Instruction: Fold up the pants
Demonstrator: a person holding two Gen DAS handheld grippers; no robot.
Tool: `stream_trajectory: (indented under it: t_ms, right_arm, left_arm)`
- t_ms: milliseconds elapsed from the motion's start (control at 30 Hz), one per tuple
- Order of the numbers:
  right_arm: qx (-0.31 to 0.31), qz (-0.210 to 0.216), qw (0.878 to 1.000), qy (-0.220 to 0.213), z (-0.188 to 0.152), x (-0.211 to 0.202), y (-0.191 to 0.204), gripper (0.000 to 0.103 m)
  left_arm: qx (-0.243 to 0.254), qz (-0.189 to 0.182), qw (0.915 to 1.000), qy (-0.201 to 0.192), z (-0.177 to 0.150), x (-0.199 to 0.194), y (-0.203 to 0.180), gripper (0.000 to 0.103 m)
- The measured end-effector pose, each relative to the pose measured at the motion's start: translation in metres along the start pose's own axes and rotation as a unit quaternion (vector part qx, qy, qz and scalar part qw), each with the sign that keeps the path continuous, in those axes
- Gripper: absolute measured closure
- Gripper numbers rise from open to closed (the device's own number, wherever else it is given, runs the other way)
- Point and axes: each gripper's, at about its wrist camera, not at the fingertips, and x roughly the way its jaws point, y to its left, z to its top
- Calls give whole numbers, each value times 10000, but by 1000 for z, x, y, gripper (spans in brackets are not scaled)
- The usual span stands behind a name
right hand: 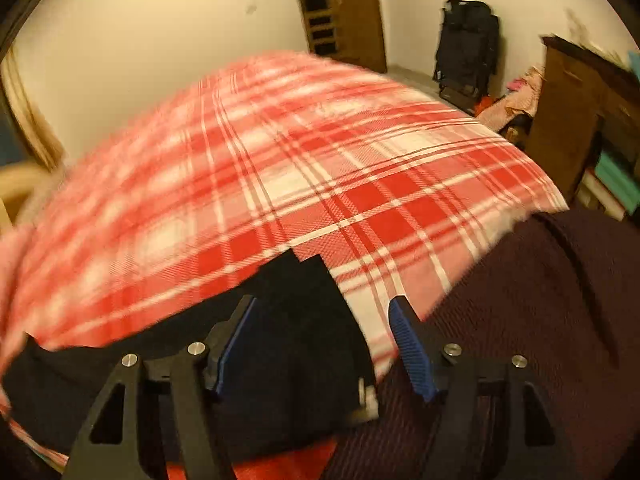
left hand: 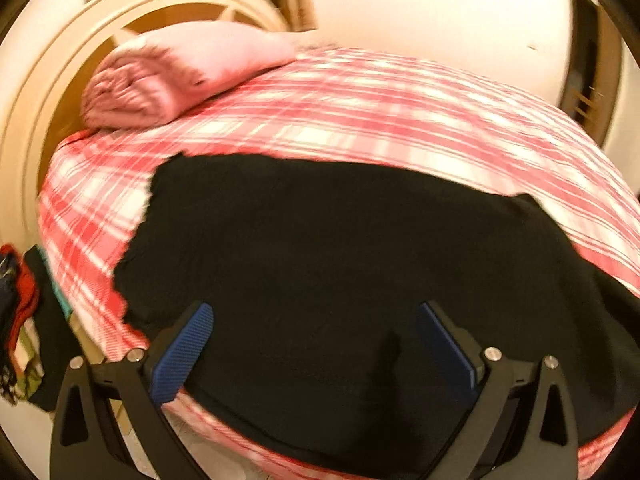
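Bed [left hand: 360, 120]: red-and-white plaid cover, your work surface. Black pants [left hand: 320, 260]: spread flat on the near part of it, under both grippers. Pink folded blanket [left hand: 168, 80]: at the far corner, against a cream headboard [left hand: 48, 80]. Your left gripper [left hand: 316, 344]: fingers spread apart, nothing clamped. Your right gripper [right hand: 320, 340]: fingers apart over the pants' edge, gripping nothing. Room: cream walls, wooden door [right hand: 352, 12], dark bag [right hand: 466, 48] on the floor, wooden cabinet [right hand: 576, 112]

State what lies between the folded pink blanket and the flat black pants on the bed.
Only bare red-and-white plaid bedcover separates pink blanket from black pants, seen in the left wrist view.
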Motion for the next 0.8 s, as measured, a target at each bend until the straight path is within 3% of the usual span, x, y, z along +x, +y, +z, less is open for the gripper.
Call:
stream_trajectory:
  t_ms: [133, 267, 300, 333, 367, 400, 500, 600, 700, 800]
  right_arm:
    - [-263, -187, 9973, 666, 0, 48, 3, 35]
    - [-167, 3, 9969, 771, -3, 53, -4, 37]
    - [-250, 83, 9966, 780, -3, 52, -3, 58]
    - [-336, 310, 9961, 749, -3, 47, 0, 71]
    - [-423, 281, 9961, 719, -3, 42, 3, 91]
    - [-500, 163, 9964, 665, -1, 38, 4, 95]
    - [-422, 104, 9990, -91, 12, 2, 1, 99]
    - [-340, -429, 9951, -828, 30, -23, -13, 102]
    - [-66, -301, 9989, -344, 34, 5, -31, 101]
    - [-374, -330, 9986, 195, 20, 36, -26, 99]
  left_arm:
    - [88, -209, 9997, 50, -7, -4, -18, 0]
    - [150, -233, 9995, 163, -13, -2, -25, 0]
    - [167, -221, 9995, 179, -13, -1, -26, 0]
    - [178, -218, 9994, 191, -11, 1, -28, 0]
    - [186, -240, 9993, 202, -10, 2, -30, 0]
    - [195, -258, 9993, 205, -10, 1, -32, 0]
    - [270, -259, 9992, 172, -8, -2, -39, 0]
    - [355, -200, 9991, 111, -8, -5, -43, 0]
    - [356, -177, 9991, 141, -10, -3, -43, 0]
    - [349, -154, 9990, 221, -15, 0, -41, 0]
